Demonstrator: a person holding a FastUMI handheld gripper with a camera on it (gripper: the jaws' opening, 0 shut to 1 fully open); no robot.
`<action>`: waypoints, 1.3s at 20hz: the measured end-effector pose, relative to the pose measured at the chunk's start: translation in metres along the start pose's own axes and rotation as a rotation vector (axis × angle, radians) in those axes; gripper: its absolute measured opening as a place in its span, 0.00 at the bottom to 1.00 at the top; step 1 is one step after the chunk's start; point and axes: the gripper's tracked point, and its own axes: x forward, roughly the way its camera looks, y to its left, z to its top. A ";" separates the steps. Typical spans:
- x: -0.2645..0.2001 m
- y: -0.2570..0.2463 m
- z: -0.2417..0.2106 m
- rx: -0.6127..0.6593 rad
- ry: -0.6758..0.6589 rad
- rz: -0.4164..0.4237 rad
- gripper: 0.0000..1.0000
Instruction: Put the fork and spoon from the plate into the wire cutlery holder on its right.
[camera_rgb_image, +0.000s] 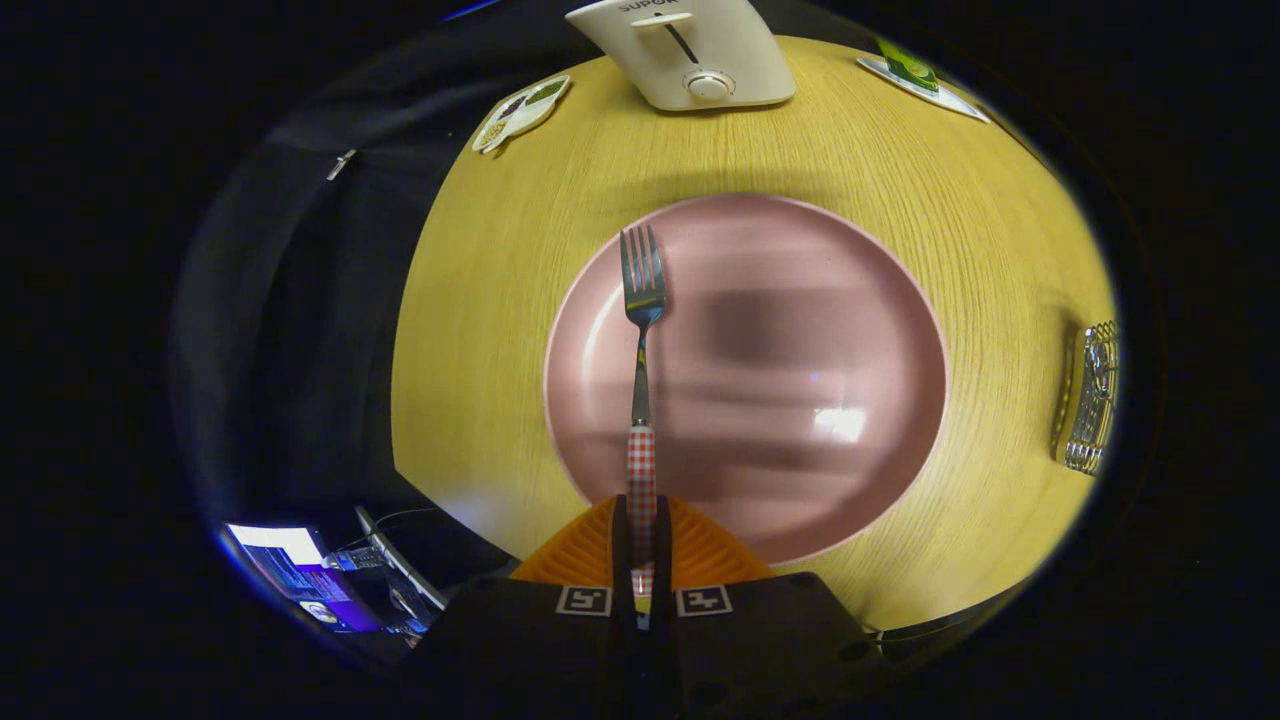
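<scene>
- Fork (641, 340): steel tines and neck, red-and-white checked handle; handle end sits pinched between the two fingers of the gripper (641, 560), tines pointing straight ahead, away from the claw.
- Long axis runs in line with the fingers, so the fork reads as an extension of the gripper; looks lifted over the plate rather than lying on it, but height is hard to judge from this view.
- Claw state: clenched on the fork handle, both fingers (690, 550) pressed close either side of it, almost no gap.
- Plate (800, 330): round, pink, glossy, shallow rim, directly under and ahead of the fork; fork hangs over its left half. No spoon seen on the plate.
- Wire cutlery holder (1090, 400): shiny metal wire, far off to the right of the plate, well apart from the fork tip; something metallic seems to sit in it, too small to tell what.
- Key relation for the coming move, my read: holder lies sideways-right of the claw, so the fork has to travel right across the plate, then tip to drop in.
- Table (480, 330): round, yellowish wood grain, matte.
- Beyond the plate: cream appliance (690, 50) with a dial.
</scene>
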 end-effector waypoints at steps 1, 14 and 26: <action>-0.007 -0.002 0.002 0.007 -0.010 0.007 0.08; -0.166 -0.091 -0.007 -0.089 -0.084 -0.091 0.08; -0.263 -0.166 -0.006 -0.025 -0.005 -0.138 0.08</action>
